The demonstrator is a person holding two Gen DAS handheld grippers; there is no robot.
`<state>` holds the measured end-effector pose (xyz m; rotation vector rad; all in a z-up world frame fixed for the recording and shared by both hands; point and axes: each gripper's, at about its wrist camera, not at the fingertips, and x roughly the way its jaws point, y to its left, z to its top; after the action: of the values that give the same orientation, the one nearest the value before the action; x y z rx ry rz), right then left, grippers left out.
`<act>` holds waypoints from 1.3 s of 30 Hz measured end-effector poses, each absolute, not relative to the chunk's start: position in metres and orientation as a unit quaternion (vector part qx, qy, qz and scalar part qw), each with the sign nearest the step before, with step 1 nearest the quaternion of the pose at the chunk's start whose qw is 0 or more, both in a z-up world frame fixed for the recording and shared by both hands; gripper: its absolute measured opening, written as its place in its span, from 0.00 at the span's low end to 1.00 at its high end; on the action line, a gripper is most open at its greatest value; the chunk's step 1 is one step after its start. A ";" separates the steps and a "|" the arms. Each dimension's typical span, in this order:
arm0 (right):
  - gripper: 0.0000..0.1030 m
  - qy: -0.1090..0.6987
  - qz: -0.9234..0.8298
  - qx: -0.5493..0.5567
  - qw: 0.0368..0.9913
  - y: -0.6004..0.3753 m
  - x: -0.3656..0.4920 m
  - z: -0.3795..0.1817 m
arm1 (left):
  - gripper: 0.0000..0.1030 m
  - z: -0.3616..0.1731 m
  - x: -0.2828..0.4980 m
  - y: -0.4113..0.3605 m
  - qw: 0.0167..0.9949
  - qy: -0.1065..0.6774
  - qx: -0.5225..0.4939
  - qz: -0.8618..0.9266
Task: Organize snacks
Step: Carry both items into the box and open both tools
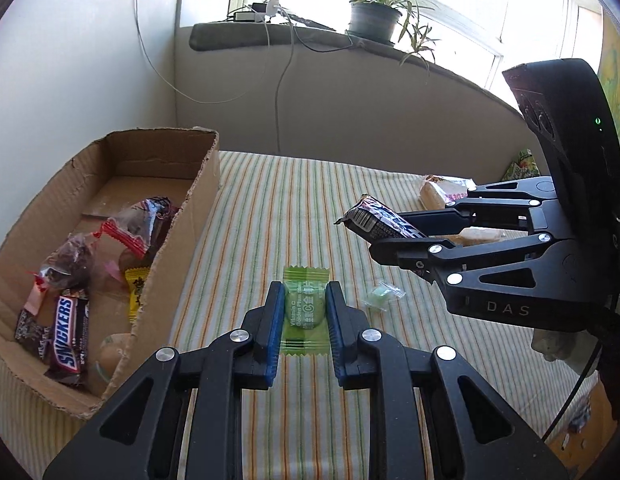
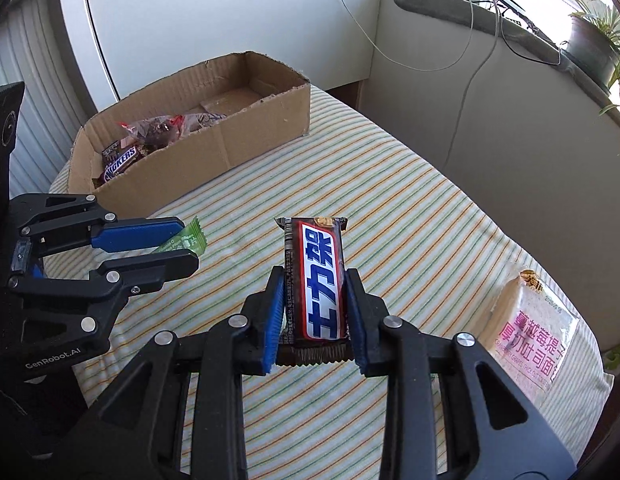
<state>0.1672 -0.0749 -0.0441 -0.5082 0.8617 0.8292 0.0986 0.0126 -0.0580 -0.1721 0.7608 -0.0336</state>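
The left gripper [image 1: 301, 312] is clamped on a green candy [image 1: 304, 308]; the right gripper [image 2: 314, 312] is clamped on a chocolate bar [image 2: 315, 280]. At upper left is the cardboard box [image 2: 230, 136], at lower right a bread packet [image 2: 537, 340].

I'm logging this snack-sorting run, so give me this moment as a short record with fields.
left gripper: shut on green candy packet
right gripper: shut on chocolate bar
cardboard box: open, on striped cloth, already holds Snickers bar and other wrapped snacks
left on cloth: bread packet, small clear-wrapped sweet
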 end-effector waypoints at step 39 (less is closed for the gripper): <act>0.29 0.371 0.421 -0.251 0.788 0.095 0.150 -0.026 | 0.19 -0.033 0.061 0.143 0.939 0.316 -0.118 0.071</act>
<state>0.1503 0.0953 -0.0262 -0.5413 0.7998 0.9078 0.0607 0.1429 -0.0332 -0.2415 0.6452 0.1444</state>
